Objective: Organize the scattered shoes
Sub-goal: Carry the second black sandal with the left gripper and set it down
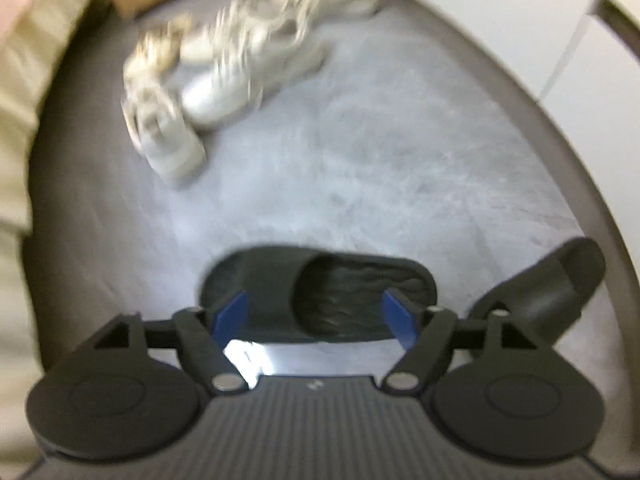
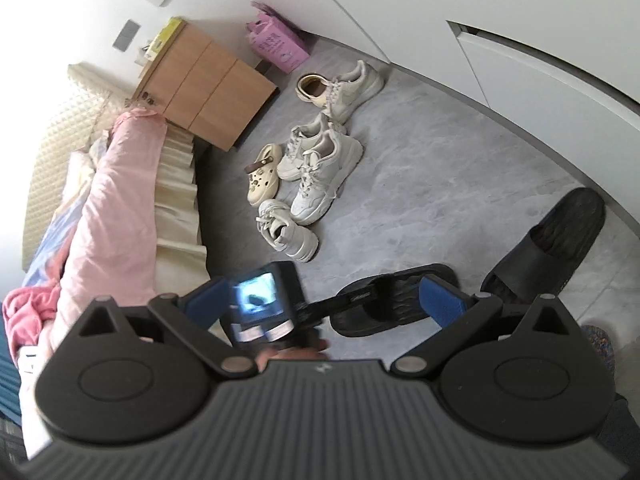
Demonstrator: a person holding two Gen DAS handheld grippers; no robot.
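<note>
A black slide sandal (image 1: 320,292) lies on the grey floor right in front of my left gripper (image 1: 318,314), whose blue pads stand wide apart on either side of it, open. A second black slide (image 1: 548,292) lies to its right, near the wall. The left wrist view is blurred. My right gripper (image 2: 324,300) is open and empty, higher up; between its fingers I see the left gripper's body (image 2: 260,304) over the first slide (image 2: 396,300). The second slide (image 2: 548,248) lies at right. White sneakers (image 2: 316,172) and a cream clog (image 2: 262,180) lie scattered further off.
A bed with a pink blanket (image 2: 116,208) runs along the left. A wooden cabinet (image 2: 208,84) and a pink bag (image 2: 276,44) stand at the back. White wardrobe doors (image 2: 520,60) border the floor at right. Grey floor (image 2: 420,184) lies between the sneakers and slides.
</note>
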